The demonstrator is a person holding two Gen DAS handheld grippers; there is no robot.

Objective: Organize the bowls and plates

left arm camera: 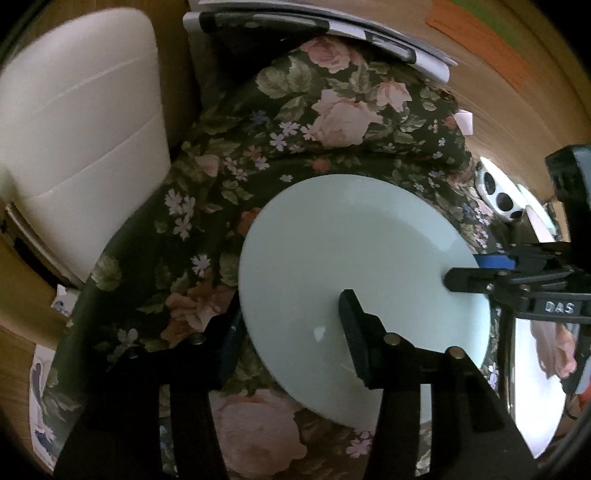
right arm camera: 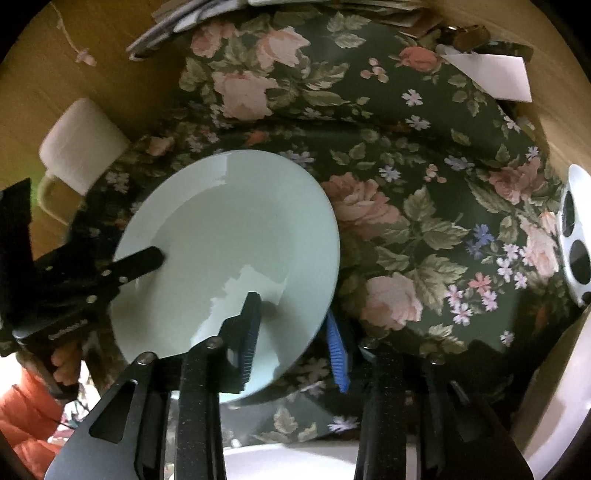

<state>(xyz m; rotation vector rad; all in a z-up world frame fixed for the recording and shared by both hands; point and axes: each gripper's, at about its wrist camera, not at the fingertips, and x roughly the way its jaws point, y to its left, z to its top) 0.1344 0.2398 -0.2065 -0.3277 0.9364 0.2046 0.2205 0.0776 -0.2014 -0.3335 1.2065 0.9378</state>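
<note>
A pale green plate (left arm camera: 354, 258) (right arm camera: 229, 229) lies over a dark floral cloth (left arm camera: 295, 129). My left gripper (left arm camera: 291, 332) straddles its near rim, with one finger on top of the plate's face and the other outside, under the edge. Its jaws stand wider than the rim, so I read it as open. From the opposite side my right gripper (right arm camera: 293, 332) is shut on the rim, with a black finger over the face and a blue pad below. Each gripper shows in the other's view, the right one (left arm camera: 476, 273) and the left one (right arm camera: 147, 258), each with a finger lying on the plate.
A white mug (right arm camera: 81, 144) stands beside the cloth. A white padded seat (left arm camera: 81, 129) is at the left, with papers (left arm camera: 314, 26) at the back. A white holder with dark holes (right arm camera: 576, 240) sits at the right, and another white dish (left arm camera: 535, 387) lies below the plate. A hand (right arm camera: 66, 362) holds the left gripper.
</note>
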